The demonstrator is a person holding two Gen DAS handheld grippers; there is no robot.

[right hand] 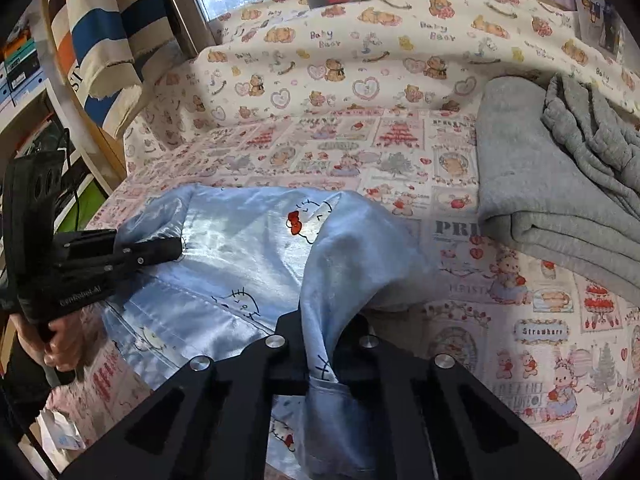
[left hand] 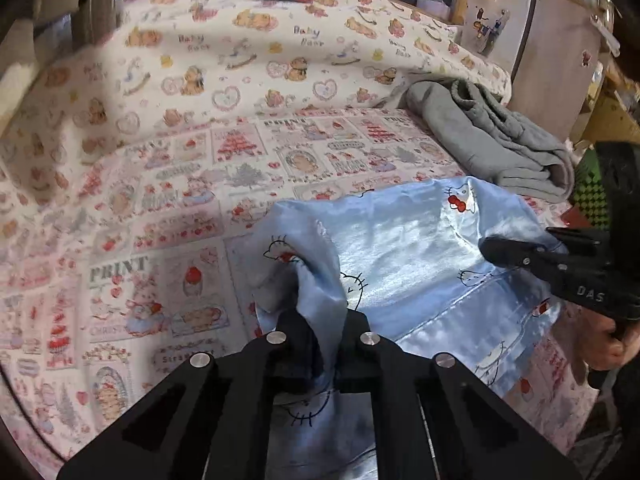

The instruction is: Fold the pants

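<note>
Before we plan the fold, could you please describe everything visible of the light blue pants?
The light blue pants look like shiny satin printed with cartoon cats wearing red bows. They lie partly spread and rumpled on the patterned bedsheet, apart from the grey garment. The left gripper and right gripper are each shut on a bunched edge.

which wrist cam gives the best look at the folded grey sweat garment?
Right wrist view: the folded grey knit garment fills the right side, with its stacked fold edges and the rumpled layer on top clear. In the left wrist view it lies smaller and farther off, beyond the light blue satin pants.
</note>
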